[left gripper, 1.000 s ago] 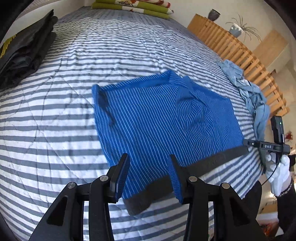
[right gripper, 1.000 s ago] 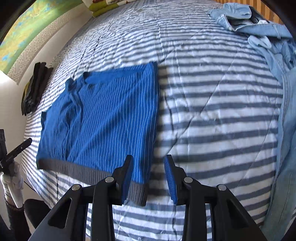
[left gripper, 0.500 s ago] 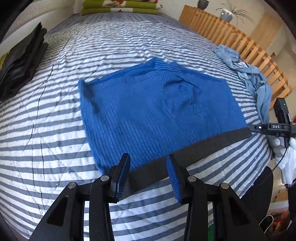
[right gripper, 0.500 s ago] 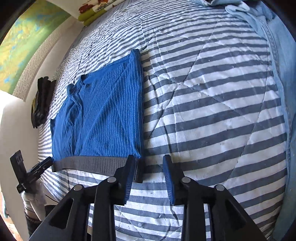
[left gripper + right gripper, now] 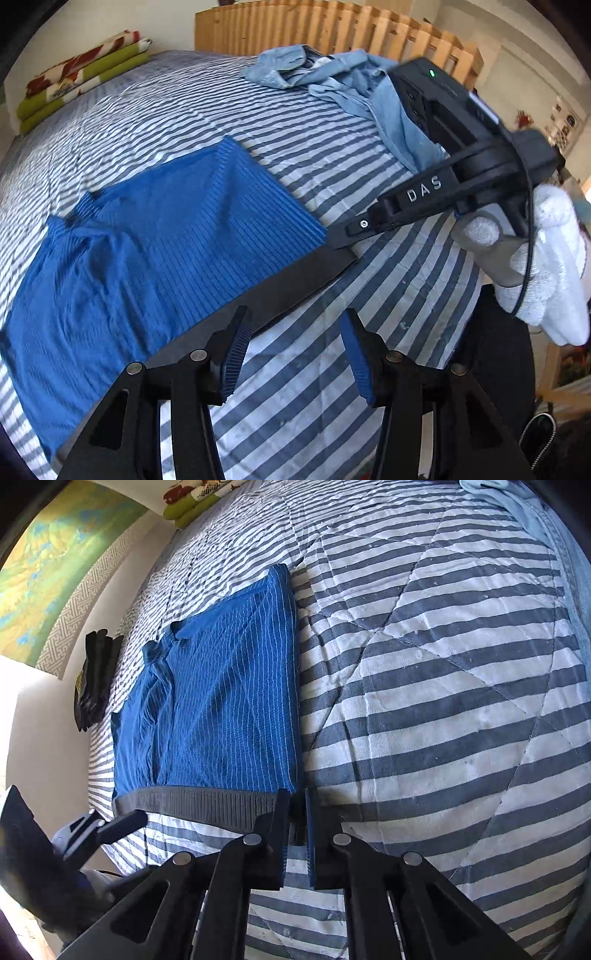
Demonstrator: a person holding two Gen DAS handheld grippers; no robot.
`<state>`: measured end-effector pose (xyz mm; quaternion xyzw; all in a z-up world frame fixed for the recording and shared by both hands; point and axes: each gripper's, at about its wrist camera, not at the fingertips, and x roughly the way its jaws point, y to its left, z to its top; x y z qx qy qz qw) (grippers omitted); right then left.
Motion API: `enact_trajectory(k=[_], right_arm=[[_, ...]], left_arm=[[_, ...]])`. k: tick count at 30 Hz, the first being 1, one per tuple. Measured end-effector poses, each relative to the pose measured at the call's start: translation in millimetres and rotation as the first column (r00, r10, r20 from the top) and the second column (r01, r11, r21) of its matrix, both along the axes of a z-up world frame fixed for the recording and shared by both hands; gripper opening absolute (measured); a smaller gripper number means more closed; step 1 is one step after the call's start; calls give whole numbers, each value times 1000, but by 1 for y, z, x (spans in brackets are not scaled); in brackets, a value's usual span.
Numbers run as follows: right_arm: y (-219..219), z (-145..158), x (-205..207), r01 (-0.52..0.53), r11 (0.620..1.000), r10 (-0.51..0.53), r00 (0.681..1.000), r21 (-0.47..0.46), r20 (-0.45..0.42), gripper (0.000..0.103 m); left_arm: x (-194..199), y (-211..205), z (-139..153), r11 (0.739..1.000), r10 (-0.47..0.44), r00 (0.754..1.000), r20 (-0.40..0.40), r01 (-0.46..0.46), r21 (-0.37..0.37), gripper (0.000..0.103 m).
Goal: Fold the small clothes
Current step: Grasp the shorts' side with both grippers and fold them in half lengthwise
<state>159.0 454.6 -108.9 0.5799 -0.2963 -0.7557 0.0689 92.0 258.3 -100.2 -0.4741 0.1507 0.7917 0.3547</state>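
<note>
Blue pinstriped shorts (image 5: 166, 236) with a grey waistband (image 5: 288, 280) lie flat on the striped quilt (image 5: 332, 387). My left gripper (image 5: 293, 321) is open just off the waistband's near edge, its left finger over the band and nothing between the fingers. My right gripper (image 5: 347, 236), held by a white-gloved hand (image 5: 546, 258), touches the waistband's right corner. In the right wrist view, the right gripper (image 5: 295, 812) is shut on that corner of the waistband (image 5: 199, 805); the shorts (image 5: 221, 701) stretch away to the left. The left gripper (image 5: 110, 827) shows at lower left.
A heap of light blue denim clothes (image 5: 332, 77) lies at the far right of the bed by a wooden slatted frame (image 5: 332, 33). Folded green and red bedding (image 5: 81, 77) sits at the head. Folded black clothes (image 5: 92, 679) lie at the bed's left edge.
The right gripper has come down and shut on the waistband's right corner. The left gripper has swung right along the waistband, toward the right gripper, and stays open.
</note>
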Motion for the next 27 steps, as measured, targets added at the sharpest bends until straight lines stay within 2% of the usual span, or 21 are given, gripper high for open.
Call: enact_trajectory(k=[3,9,11,13,14,17,18,21,22,23,27], right_arm=[[7,6,0,10,997,-11,1000,-75,-8,6],[13,16,-3,-1,985,-3,1000,-170,-26,6],[15,16,-4,-2,980,-3,1000,-200,-27,6],[16,14,-5,-5,979,-1,1000,-202,-26,6],[16,13,-5,-7,981,2,1000,-194,-26,6],[21,11,-7,-16,976,9,999,-218,-35,6],[24,12,-9,-4,980,-5,999,-200,-46,7],[43,10,-26,42,977,-56,997,-207,-62,17],[49,7,-36,67,974,-82,995,-216,-57,26],[54,4,-47,92,971,-106,993,-222,-50,30],[57,-3,-90,125,968,-139,989,-216,-50,31]], left_arm=[[3,34,-7,999,-39,998,-50,37,-35,53],[-10,59,-17,999,-36,998,-54,35,-24,53],[-19,59,-20,1000,-6,999,-46,6,-4,36],[-28,57,-25,1000,18,1000,-8,-18,11,7],[-32,54,-27,999,35,999,5,-35,19,5],[-41,40,-27,993,75,996,58,-80,84,3],[-42,36,-25,991,86,994,61,-91,100,3],[-43,29,-18,986,96,993,64,-104,130,3],[-43,27,-16,985,96,993,61,-104,136,3],[-43,26,-13,985,95,994,60,-102,141,3],[-45,18,-8,980,97,993,62,-106,167,3]])
